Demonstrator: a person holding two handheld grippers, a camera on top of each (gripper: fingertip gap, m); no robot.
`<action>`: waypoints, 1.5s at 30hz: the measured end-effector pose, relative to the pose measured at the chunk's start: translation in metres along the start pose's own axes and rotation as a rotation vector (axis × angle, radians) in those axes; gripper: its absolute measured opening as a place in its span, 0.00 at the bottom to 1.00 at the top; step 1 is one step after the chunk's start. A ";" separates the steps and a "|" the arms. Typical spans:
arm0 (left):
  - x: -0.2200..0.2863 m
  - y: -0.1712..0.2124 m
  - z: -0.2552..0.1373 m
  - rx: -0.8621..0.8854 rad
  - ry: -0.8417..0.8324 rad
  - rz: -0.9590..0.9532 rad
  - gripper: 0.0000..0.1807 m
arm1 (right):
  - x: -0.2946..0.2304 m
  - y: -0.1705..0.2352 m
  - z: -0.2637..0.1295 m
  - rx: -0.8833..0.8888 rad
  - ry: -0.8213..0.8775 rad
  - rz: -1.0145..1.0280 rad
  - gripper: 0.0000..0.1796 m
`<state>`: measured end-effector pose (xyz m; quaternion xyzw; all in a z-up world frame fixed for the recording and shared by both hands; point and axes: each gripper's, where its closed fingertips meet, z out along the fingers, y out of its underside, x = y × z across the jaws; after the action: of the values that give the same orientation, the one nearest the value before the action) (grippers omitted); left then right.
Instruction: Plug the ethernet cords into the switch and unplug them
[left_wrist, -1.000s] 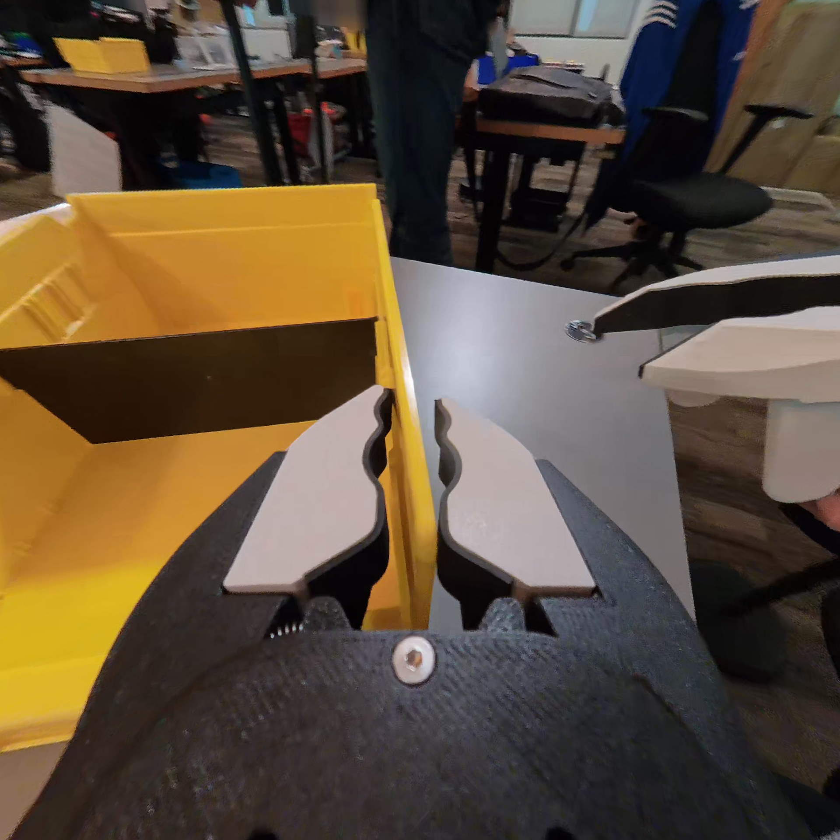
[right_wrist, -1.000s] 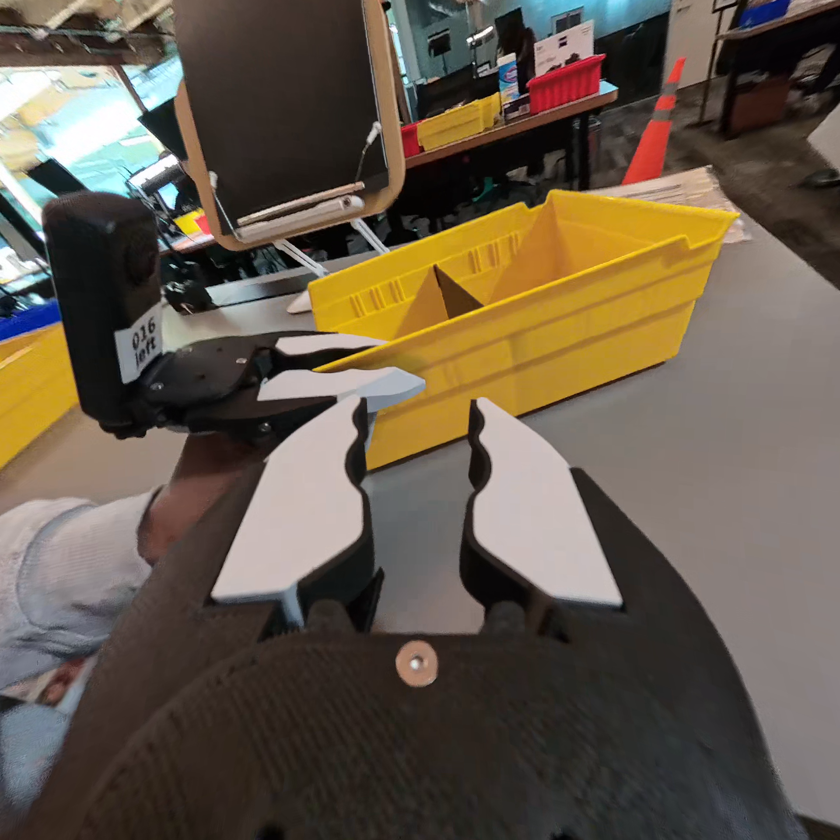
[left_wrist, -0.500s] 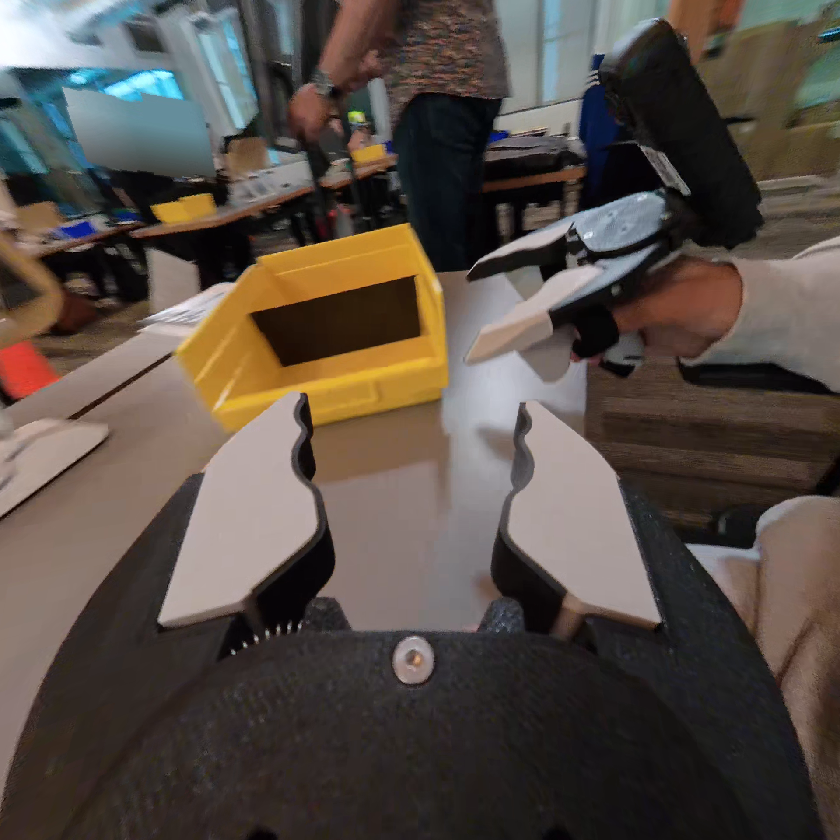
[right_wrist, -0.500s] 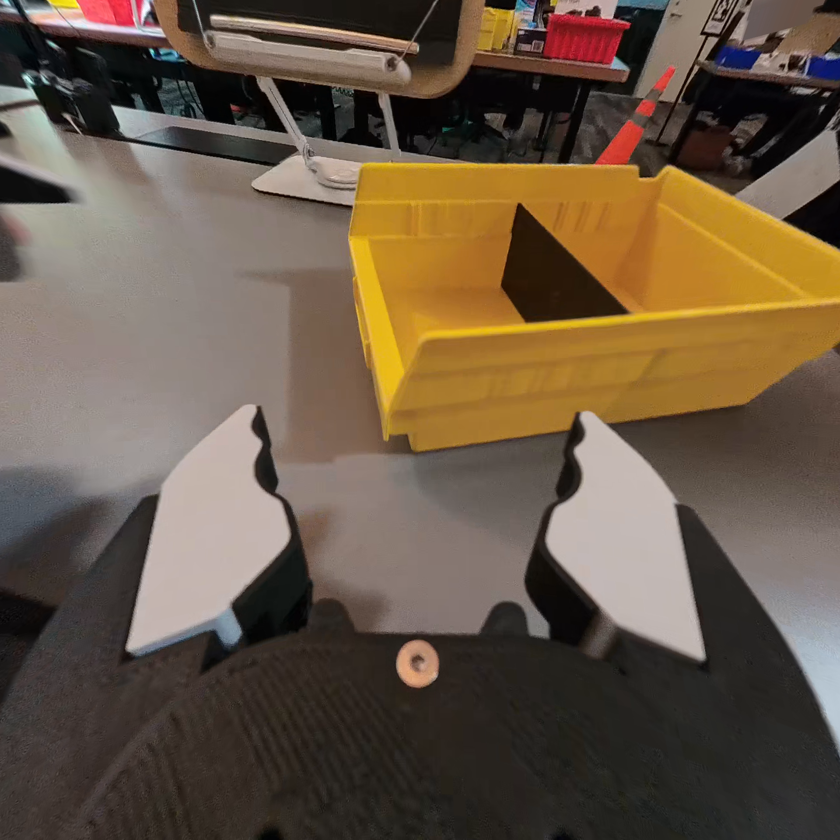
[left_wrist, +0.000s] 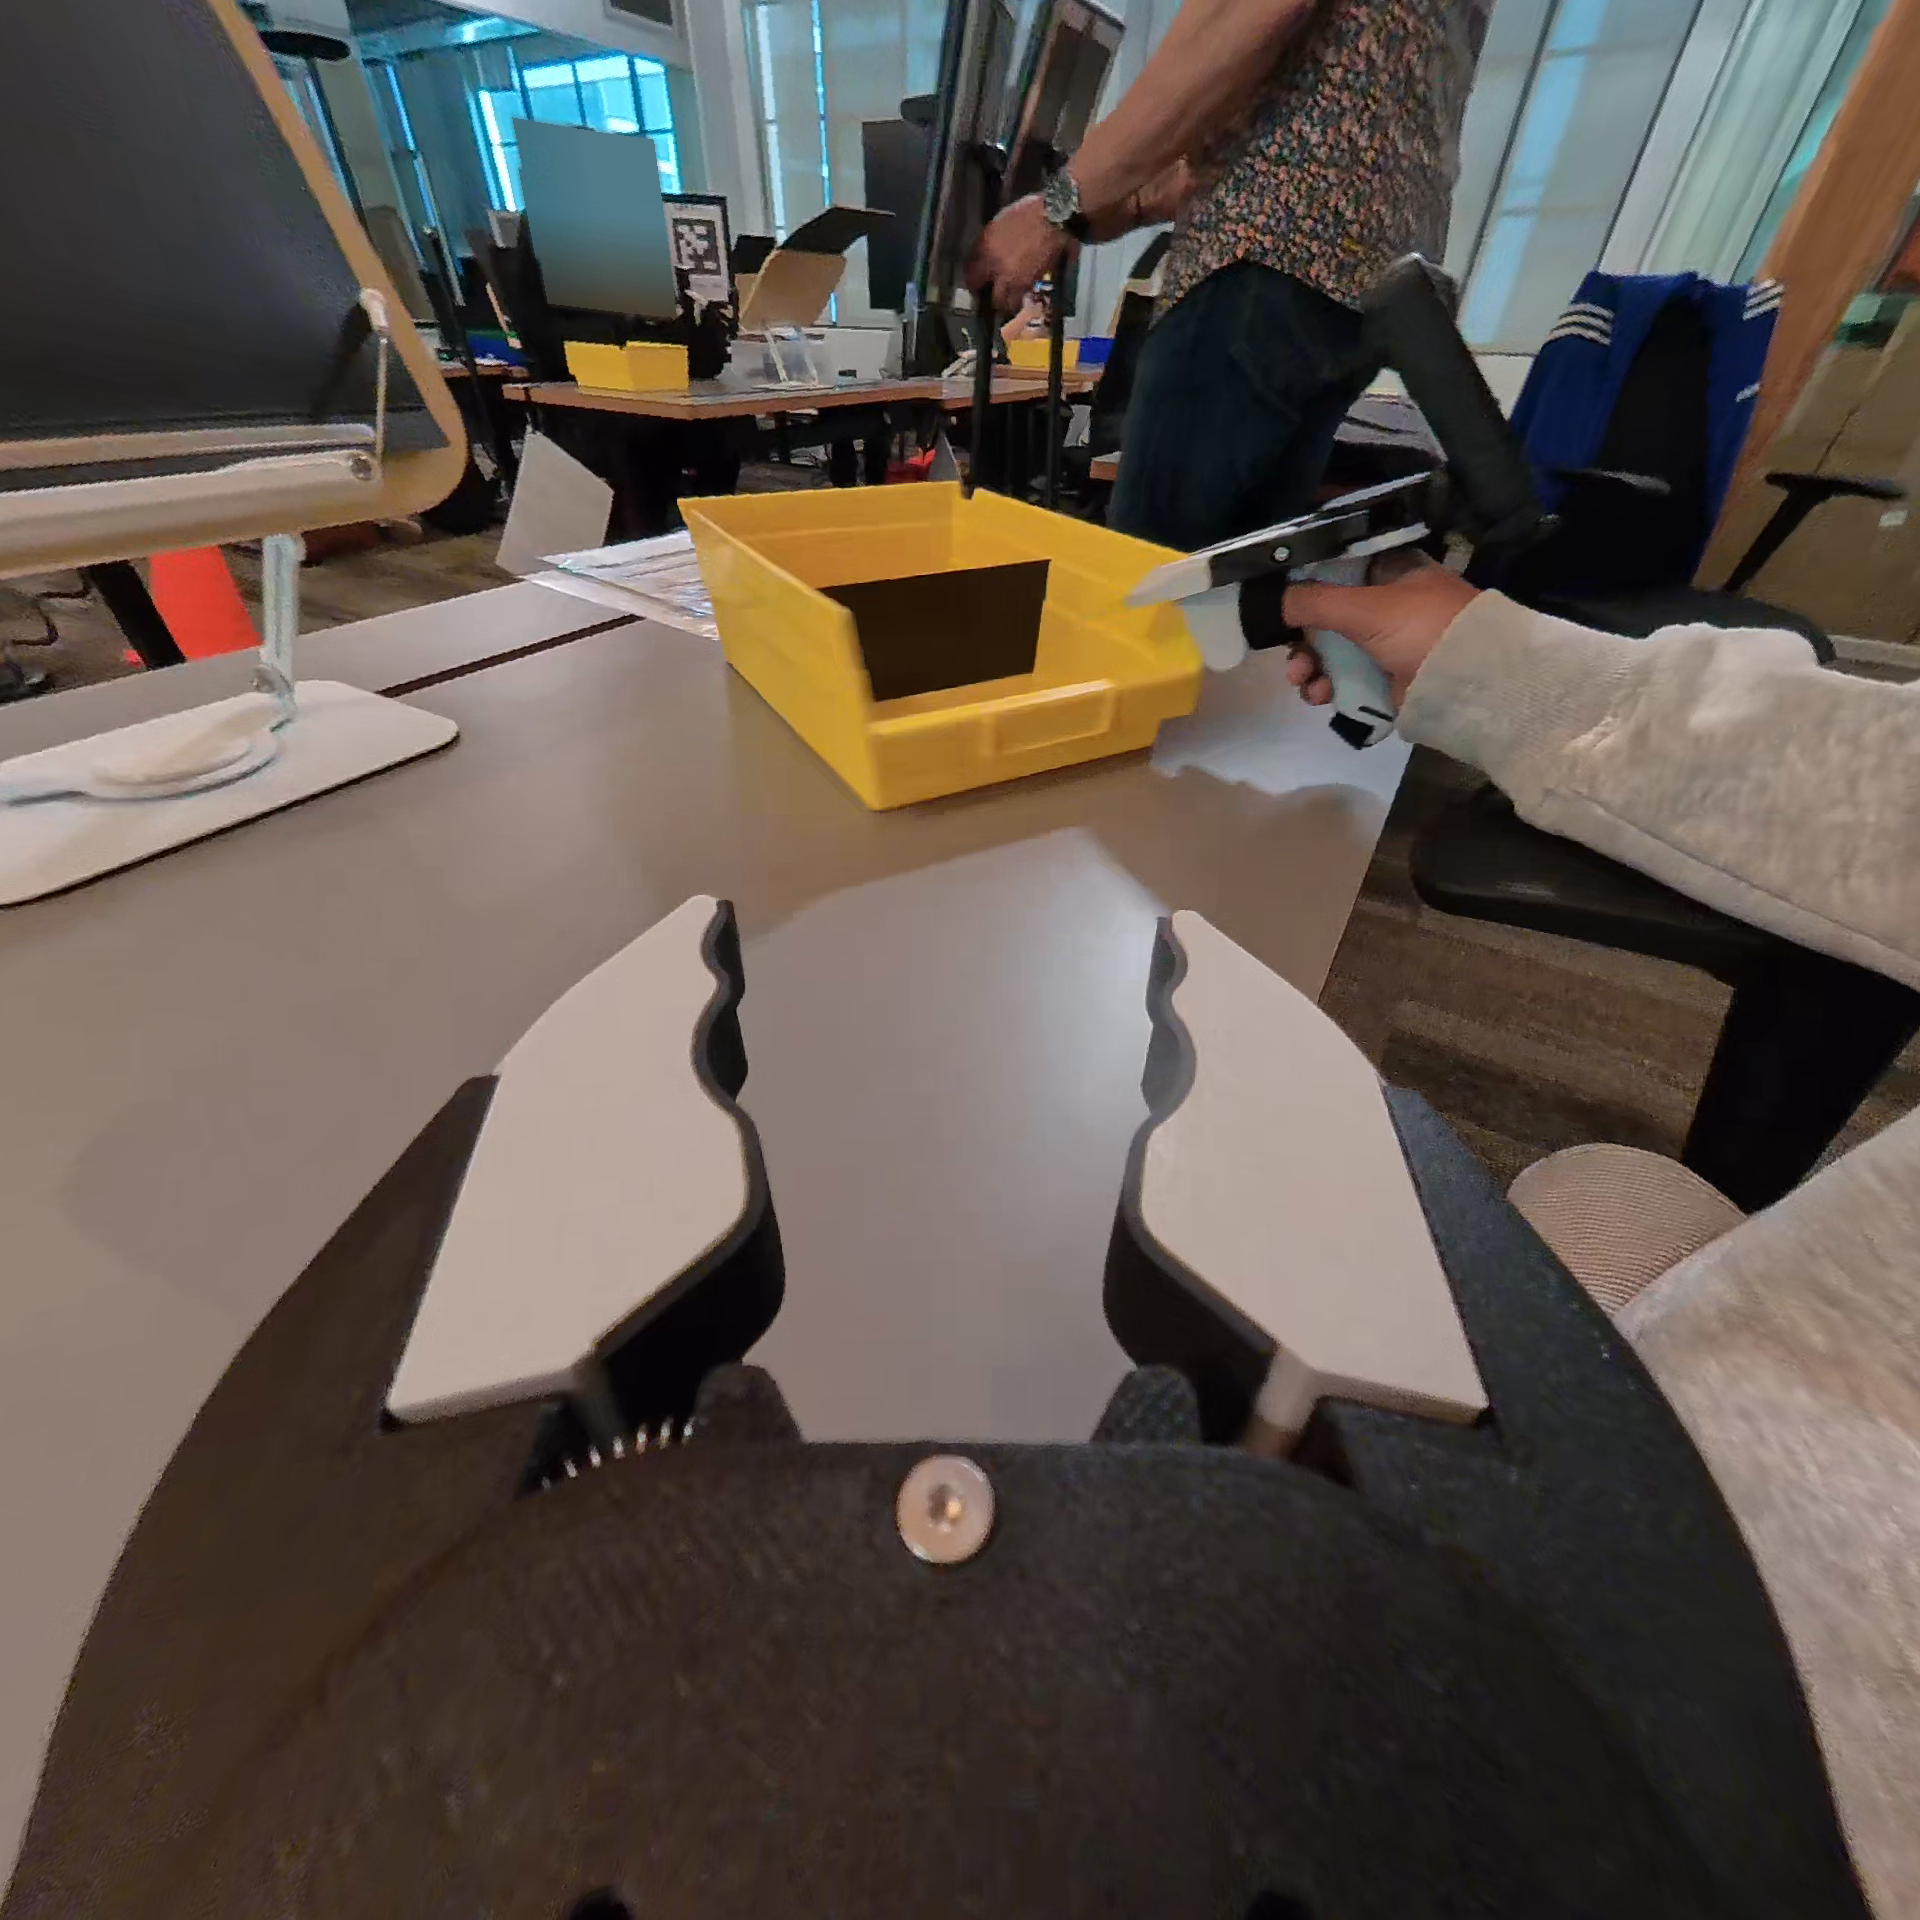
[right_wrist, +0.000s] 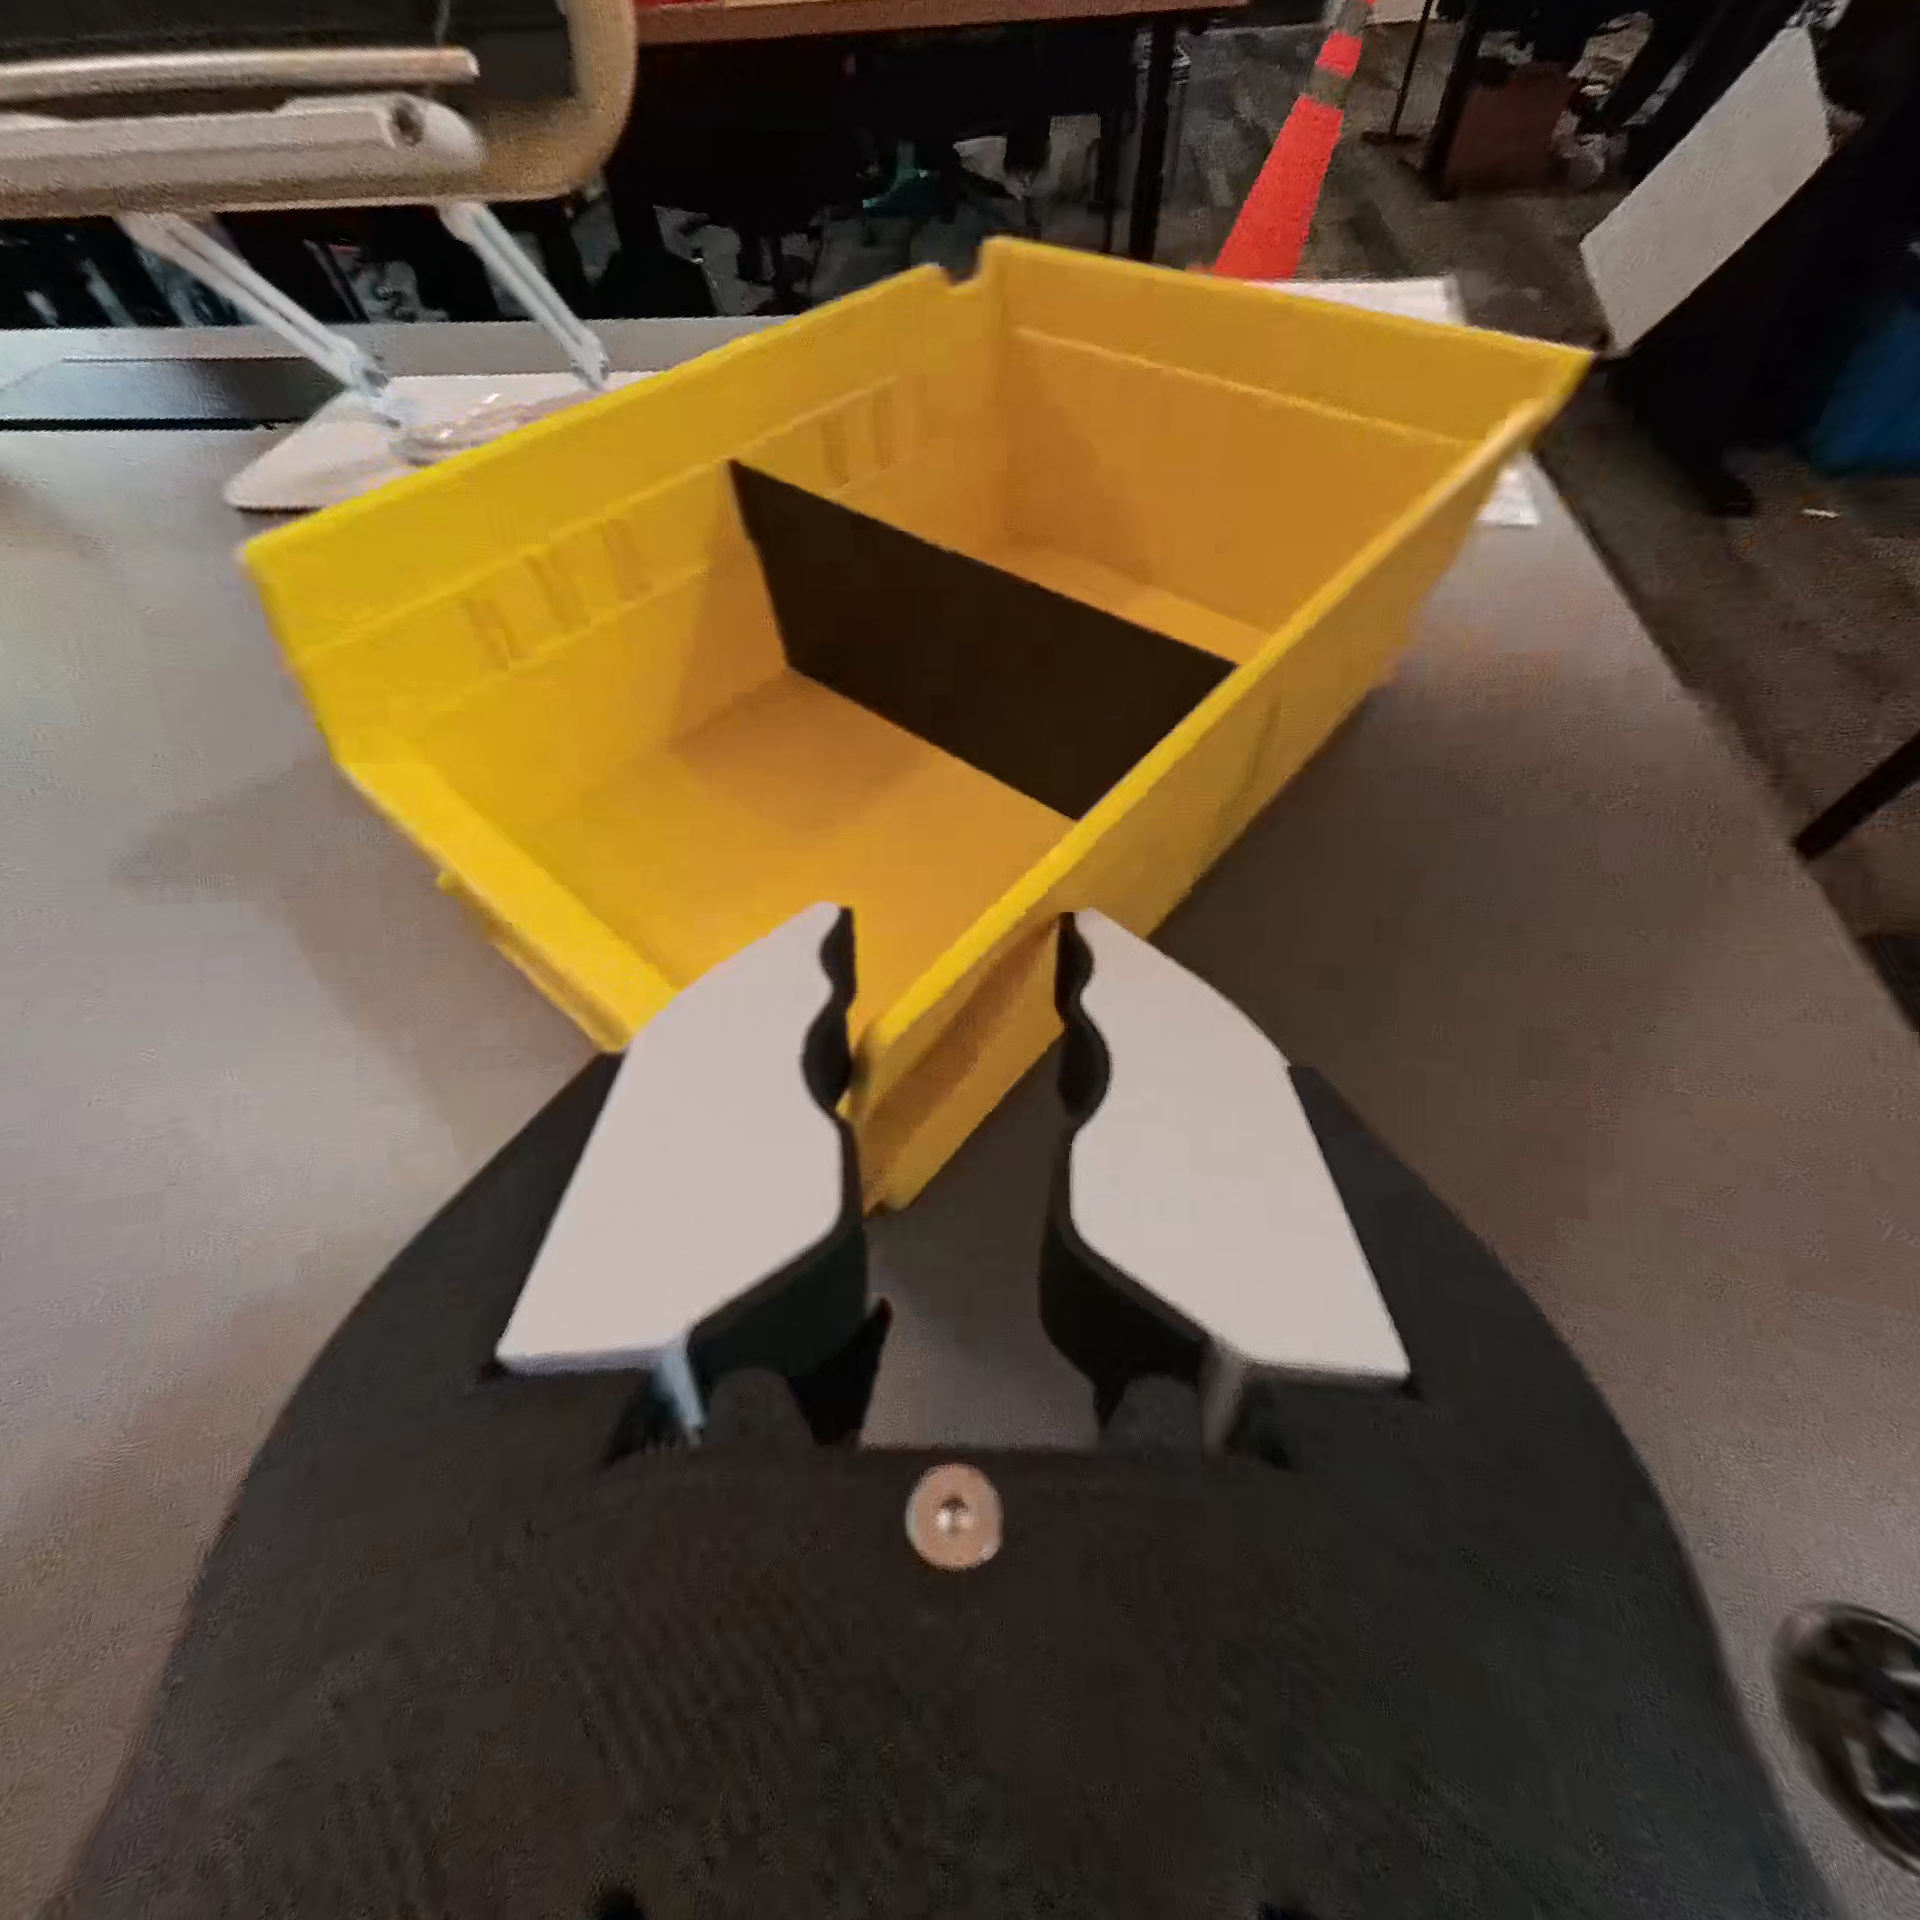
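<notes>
Both grippers have shifted since the earlier frames: the left gripper (left_wrist: 943, 935) has drawn back from the yellow bin (left_wrist: 1039, 727), and the right gripper (right_wrist: 954, 940) has closed in on the bin's near corner. Left jaws stand wide apart over the bare table (left_wrist: 468, 852). Right jaws stand partly apart, straddling the bin's corner rim without clamping it. A black divider (right_wrist: 977, 644) splits the bin. No ethernet cords or switch are in view.
</notes>
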<state>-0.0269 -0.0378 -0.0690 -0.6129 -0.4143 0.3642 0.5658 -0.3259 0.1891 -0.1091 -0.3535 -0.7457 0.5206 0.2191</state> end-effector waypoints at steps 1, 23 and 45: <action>-0.002 0.000 -0.002 0.001 -0.010 -0.003 0.42 | 0.017 0.000 -0.004 0.004 0.028 0.004 0.15; -0.065 0.016 -0.011 -0.057 -0.216 -0.060 0.43 | 0.107 0.014 -0.053 0.070 0.140 0.047 0.06; -0.249 0.052 -0.234 -0.218 -1.003 -0.064 0.09 | -0.288 0.000 -0.064 0.143 -0.890 -0.110 0.10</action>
<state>0.0946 -0.3595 -0.1046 -0.4052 -0.6890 0.5504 0.2410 -0.0936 0.0112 -0.0738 -0.0391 -0.7472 0.6596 -0.0715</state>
